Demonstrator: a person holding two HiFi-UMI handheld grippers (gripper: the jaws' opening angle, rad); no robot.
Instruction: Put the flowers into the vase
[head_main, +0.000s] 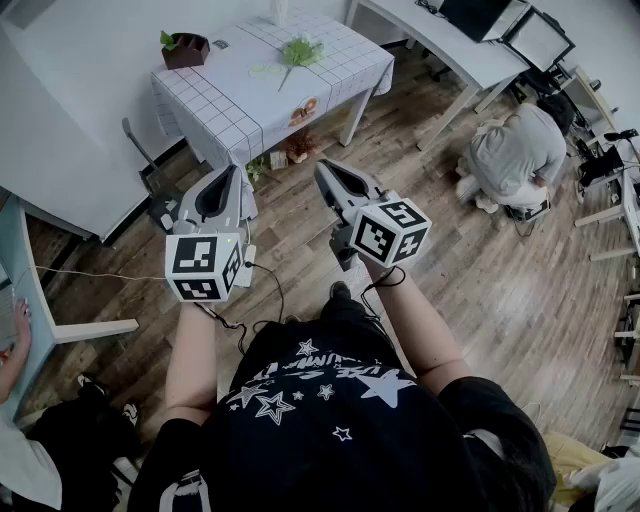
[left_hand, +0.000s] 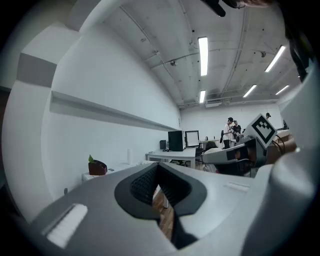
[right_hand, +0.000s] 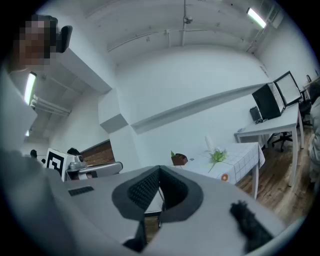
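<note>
Black starred shirt (head_main: 340, 410), grey tongs (head_main: 232, 172), marker cubes (head_main: 205, 267)

Lower centre, the right gripper (right_hand: 159, 170) has its jaws pressed together on nothing, and beyond them, right of centre, the checked table (right_hand: 248, 154) carries the green flowers (right_hand: 217, 156) lying flat, a white vase (right_hand: 208, 142) just behind and a brown pot (right_hand: 179, 159) at its left end.

Bare wooden floor (head_main: 430, 240) runs open to the checked table (head_main: 230, 115), whose near half is mostly free; the flowers (head_main: 299, 50) and a brown box (head_main: 186, 50) take its far side. A black cable (head_main: 280, 290) trails on the boards. Perhaps potted plants (head_main: 297, 147) sit beneath. A crouching person (head_main: 515, 150) blocks the right, a pale desk (head_main: 25, 270) the left.
</note>
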